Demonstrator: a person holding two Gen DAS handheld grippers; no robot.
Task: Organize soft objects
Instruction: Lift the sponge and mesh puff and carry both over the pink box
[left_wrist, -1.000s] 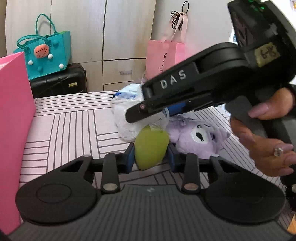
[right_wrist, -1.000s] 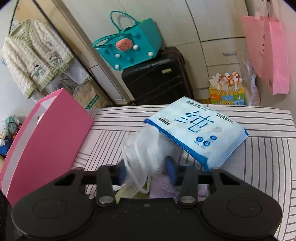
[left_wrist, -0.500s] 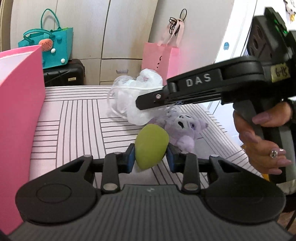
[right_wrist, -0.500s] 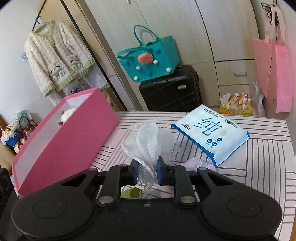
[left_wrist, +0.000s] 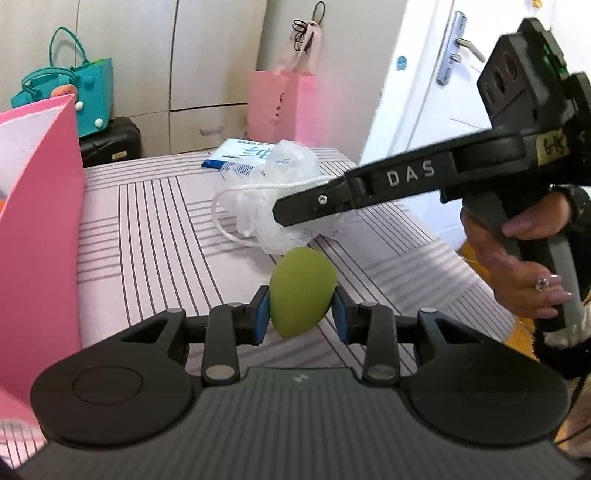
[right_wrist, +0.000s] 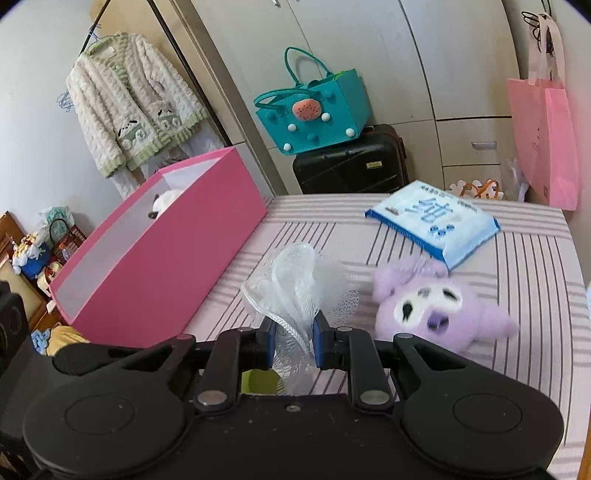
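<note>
Right wrist view: right hand-held gripper clamps mesh pouf, hiding most of the left-gripped green sponge.

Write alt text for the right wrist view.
The right gripper has its jaws shut on a white mesh bath pouf above a striped bed. A purple plush toy and a blue tissue pack lie to the right; an open pink box stands to the left.
</note>
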